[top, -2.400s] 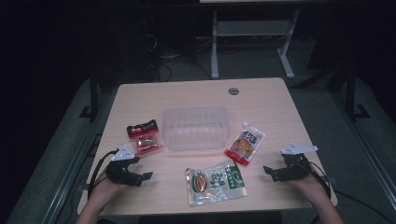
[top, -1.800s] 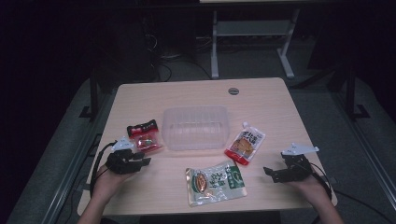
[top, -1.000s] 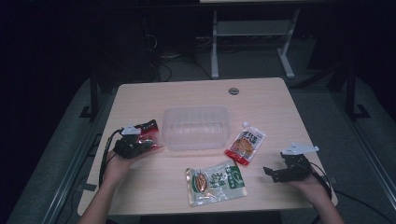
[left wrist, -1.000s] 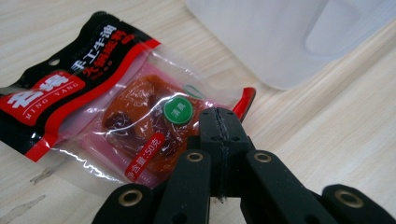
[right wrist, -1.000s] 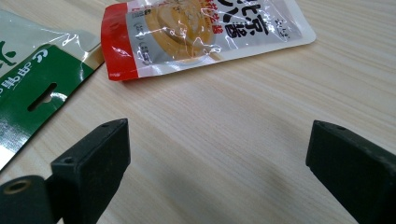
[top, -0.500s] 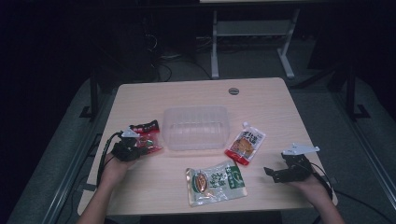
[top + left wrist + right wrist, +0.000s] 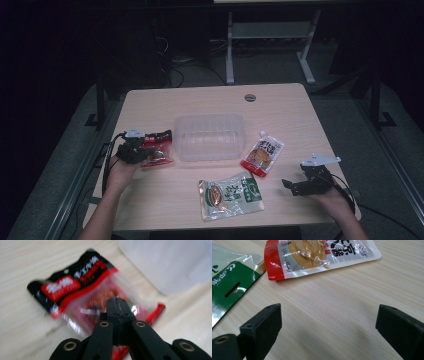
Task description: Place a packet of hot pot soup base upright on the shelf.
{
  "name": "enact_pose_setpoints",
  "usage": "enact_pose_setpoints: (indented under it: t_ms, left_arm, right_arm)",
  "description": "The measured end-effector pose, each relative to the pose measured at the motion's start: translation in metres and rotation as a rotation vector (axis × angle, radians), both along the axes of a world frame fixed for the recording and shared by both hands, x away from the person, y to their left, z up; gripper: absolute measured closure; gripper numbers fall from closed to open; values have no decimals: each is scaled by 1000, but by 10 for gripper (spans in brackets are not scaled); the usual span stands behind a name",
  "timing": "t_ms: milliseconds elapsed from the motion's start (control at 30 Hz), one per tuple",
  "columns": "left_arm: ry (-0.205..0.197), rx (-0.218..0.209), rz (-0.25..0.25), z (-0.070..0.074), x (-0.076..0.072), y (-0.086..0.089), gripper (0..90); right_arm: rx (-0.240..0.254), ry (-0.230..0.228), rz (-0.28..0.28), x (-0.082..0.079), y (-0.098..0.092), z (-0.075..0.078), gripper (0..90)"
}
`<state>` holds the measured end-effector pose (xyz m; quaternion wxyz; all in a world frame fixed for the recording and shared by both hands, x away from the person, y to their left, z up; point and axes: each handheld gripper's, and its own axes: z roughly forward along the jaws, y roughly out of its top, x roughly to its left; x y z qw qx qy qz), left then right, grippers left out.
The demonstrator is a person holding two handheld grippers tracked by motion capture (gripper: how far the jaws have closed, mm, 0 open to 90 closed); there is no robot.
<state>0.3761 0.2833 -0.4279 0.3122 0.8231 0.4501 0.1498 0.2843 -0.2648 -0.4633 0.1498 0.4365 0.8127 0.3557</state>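
Pinching red snack packet (image 7: 82, 293) with left hand-held gripper (image 7: 117, 305), jaws pressed together on it, beside clear tub (image 7: 210, 136) on counter (image 7: 280, 107), likely for loading; right hand-held gripper (image 7: 329, 322) spread, idle.

A red-and-black snack packet (image 7: 82, 293), flat and glossy, has a black header strip with a red label and white print, and a clear window showing reddish pieces inside. It lies on the worktop (image 7: 210, 100) near its left edge, just beside a clear plastic box (image 7: 210, 136), one edge pinched and slightly lifted.
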Motion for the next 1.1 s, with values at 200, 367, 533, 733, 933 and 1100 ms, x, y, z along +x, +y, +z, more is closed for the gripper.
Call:
enact_pose_setpoints:
  t_ms: [200,367,533,733,933,1100]
  left_arm:
    - [-1,36,23,-5,26,-14,898]
    - [16,35,58,-11,36,-16,898]
    - [27,-4,74,-14,36,-10,899]
    - [50,-35,70,-15,32,-3,899]
    - [75,-33,38,-13,21,1,899]
    - [94,-42,10,-12,13,0,899]
  right_arm:
    - [0,5,-2,0,-1,0,62]
    - [2,8,-7,0,-3,0,62]
    - [-3,7,0,-1,-1,-1,62]
    - [-4,12,-2,-1,-1,0,62]
    - [-1,13,-2,-1,-2,0,62]
    - [-4,8,2,-1,-3,0,62]
